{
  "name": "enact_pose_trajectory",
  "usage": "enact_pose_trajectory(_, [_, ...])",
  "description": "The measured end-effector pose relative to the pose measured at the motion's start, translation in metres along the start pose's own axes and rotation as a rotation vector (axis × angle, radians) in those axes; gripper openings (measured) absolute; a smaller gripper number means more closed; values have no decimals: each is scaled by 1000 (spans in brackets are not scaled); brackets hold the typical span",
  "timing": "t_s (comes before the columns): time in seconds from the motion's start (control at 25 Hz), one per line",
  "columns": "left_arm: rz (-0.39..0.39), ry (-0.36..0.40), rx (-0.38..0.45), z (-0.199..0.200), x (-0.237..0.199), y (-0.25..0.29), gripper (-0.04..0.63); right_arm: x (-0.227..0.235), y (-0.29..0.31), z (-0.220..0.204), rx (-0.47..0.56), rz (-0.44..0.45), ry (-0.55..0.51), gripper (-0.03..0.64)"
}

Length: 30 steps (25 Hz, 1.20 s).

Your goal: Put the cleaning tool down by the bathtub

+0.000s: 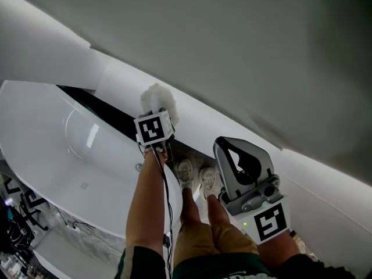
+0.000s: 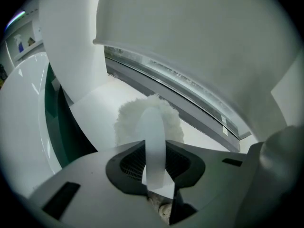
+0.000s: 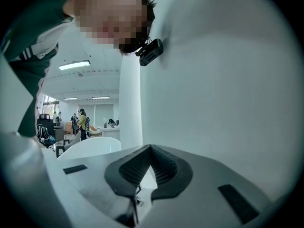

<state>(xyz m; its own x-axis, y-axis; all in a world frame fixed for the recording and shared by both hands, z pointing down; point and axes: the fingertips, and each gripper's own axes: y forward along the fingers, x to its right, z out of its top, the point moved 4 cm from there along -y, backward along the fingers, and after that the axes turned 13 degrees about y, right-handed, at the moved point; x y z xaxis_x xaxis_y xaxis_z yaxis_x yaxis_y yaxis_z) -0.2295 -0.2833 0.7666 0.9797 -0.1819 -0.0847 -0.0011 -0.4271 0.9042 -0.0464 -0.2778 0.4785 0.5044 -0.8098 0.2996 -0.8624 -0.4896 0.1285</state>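
The left gripper [image 2: 155,152] is clamped on the duster's [image 1: 158,100] flat white handle [image 2: 154,137], with the jaws held narrowly apart by the strip between the pads. The handle arches up out of the pads, and the fluffy white head sits just beyond their tips. The duster is at the tub's [image 1: 46,127] far side, past the dark strip [image 1: 99,110] that runs along the tub's rim. It is over the white ledge [image 1: 125,77] beside the tub (whether the fluff rests on the ledge or hangs just clear of it cannot be told). In the left gripper view the tub's glossy curve fills the left edge, and a grey track [image 2: 190,96] crosses behind the head.

The right gripper [image 3: 151,150] is well away from the tub, raised close to the head camera, and its ribbed pads meet at the tips with nothing between them.

The person's pale shoes [image 1: 196,176] stand on the floor just beside the tub's near end, below the left forearm [image 1: 148,202]. A grey wall [image 1: 244,39] rises behind the ledge. Beyond the tub, the right gripper view shows a white column [image 3: 130,103] and an open room with people far off.
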Motion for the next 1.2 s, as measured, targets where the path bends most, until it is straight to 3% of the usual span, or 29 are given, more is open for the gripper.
enact_pose_trajectory(0.32, [12, 19, -23, 10, -9, 25, 94, -3, 1, 4, -3, 1, 24, 17])
enact_pose_trajectory(0.48, [-36, -53, -180, -15, -4, 36, 94, -1, -1, -1, -1, -4, 36, 16])
enact_pose_trajectory(0.6, [-56, -82, -227, -21, -3, 41, 94, -2, -1, 0, -7, -2, 33, 17])
enact_pose_trajectory(0.76, [-63, -88, -186, -15, -8, 52, 94, -3, 0, 3, -10, -5, 33, 17])
enact_pose_trajectory(0.92, [-58, -102, -205, -17, -8, 53, 94, -3, 0, 2, -16, -7, 36, 17])
enact_pose_trajectory(1.2, [-39, -51, -83, -9, -11, 65, 94, -2, -1, -1, -21, -19, 39, 16])
